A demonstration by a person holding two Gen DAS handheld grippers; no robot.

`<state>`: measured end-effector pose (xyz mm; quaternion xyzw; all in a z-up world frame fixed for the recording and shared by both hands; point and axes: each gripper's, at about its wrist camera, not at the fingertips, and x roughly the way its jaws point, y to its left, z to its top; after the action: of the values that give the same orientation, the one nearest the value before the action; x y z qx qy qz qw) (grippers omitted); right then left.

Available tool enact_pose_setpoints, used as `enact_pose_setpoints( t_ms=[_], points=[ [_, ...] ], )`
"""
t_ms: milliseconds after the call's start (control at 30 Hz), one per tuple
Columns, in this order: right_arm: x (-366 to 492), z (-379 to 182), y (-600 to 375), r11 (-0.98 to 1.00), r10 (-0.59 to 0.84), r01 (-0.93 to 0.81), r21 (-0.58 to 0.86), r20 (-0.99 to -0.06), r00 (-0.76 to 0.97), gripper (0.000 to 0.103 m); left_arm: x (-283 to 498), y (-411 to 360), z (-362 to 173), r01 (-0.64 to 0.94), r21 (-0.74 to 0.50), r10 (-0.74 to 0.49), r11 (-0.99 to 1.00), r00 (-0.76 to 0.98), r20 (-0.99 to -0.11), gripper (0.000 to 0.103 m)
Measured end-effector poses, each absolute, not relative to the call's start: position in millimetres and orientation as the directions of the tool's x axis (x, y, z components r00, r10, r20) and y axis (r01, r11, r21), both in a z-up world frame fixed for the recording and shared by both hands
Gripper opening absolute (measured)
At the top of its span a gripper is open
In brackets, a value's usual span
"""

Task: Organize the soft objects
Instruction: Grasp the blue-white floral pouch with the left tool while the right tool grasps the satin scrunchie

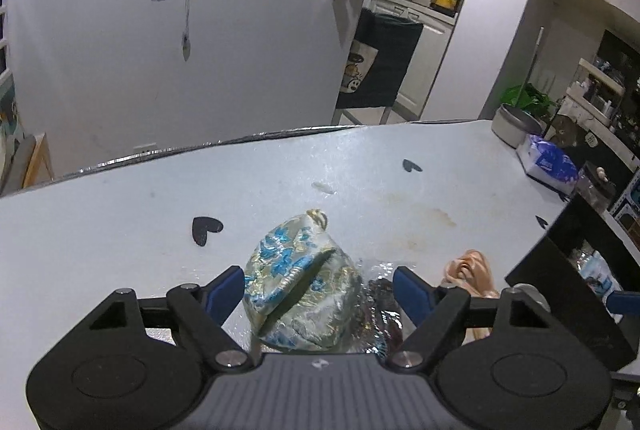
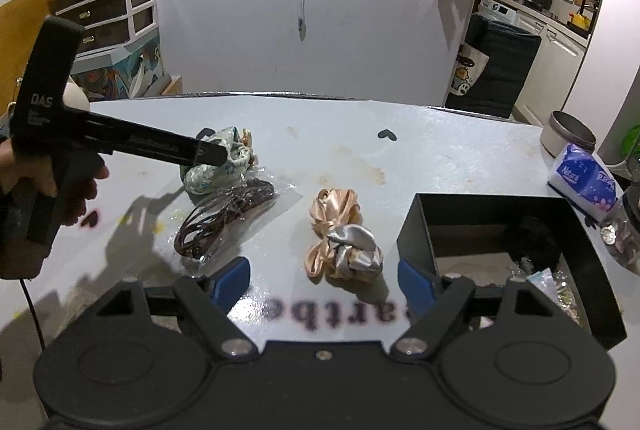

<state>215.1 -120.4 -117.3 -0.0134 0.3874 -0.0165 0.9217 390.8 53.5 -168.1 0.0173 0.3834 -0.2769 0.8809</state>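
On the surface [image 1: 120, 214], the left gripper [image 1: 319, 288] has its jaws spread around the pouch [image 1: 296, 294], which lies between the pads without being pressed. Rightward, the right gripper [image 2: 324, 280] is spread too, the scrunchies [image 2: 340, 234] just ahead of its gap, beside the box [image 2: 416, 226].

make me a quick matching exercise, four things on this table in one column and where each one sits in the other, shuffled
Things:
1. brocade pouch
2. satin scrunchies
3. black box
4. tissue pack

Places:
A. far right edge of the table, beside a round tin
B. between the open left gripper's fingers
C. ahead of the open right gripper, in the middle
D. right of the scrunchies

Pairs: 1-B, 2-C, 3-D, 4-A
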Motion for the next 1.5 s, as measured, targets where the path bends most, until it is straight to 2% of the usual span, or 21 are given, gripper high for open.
enact_pose_setpoints(
  t_ms=[300, 633, 867, 967, 1300, 1400, 1500],
  points=[
    [246.5, -138.4, -114.9, 0.997, -0.078, 0.037, -0.073, -0.722, 0.687, 0.077, 406.9, 48.6, -184.9, 0.438, -0.208, -0.441, 0.875, 0.540, -0.717, 0.080],
    [260.6, -148.8, -112.5, 0.994, -0.097, 0.034, -0.101, -0.724, 0.683, 0.076, 412.5, 40.9, -187.0, 0.427, -0.207, -0.429, 0.880, 0.527, -0.734, 0.067],
    [266.0, -151.9, -113.4, 0.995, -0.089, 0.030, -0.093, -0.732, 0.675, 0.071, 410.2, 41.9, -186.2, 0.439, -0.221, -0.448, 0.871, 0.524, -0.724, 0.053],
    [269.2, -155.0, -112.4, 0.995, -0.084, 0.021, -0.095, -0.736, 0.672, 0.070, 409.0, 43.0, -185.9, 0.444, -0.230, -0.458, 0.866, 0.521, -0.720, 0.050],
    [281.2, -169.3, -112.2, 0.992, -0.116, 0.035, -0.121, -0.764, 0.635, 0.070, 406.6, 47.8, -186.3, 0.439, -0.259, -0.477, 0.860, 0.516, -0.712, 0.048],
    [286.0, -177.1, -114.8, 0.993, -0.109, 0.028, -0.117, -0.784, 0.611, 0.058, 405.9, 48.6, -185.7, 0.438, -0.258, -0.476, 0.861, 0.515, -0.713, 0.048],
    [290.0, -182.3, -119.7, 0.991, -0.132, 0.055, -0.122, -0.800, 0.585, 0.039, 405.8, 49.1, -184.8, 0.440, -0.256, -0.475, 0.861, 0.513, -0.715, 0.047]
  ],
)
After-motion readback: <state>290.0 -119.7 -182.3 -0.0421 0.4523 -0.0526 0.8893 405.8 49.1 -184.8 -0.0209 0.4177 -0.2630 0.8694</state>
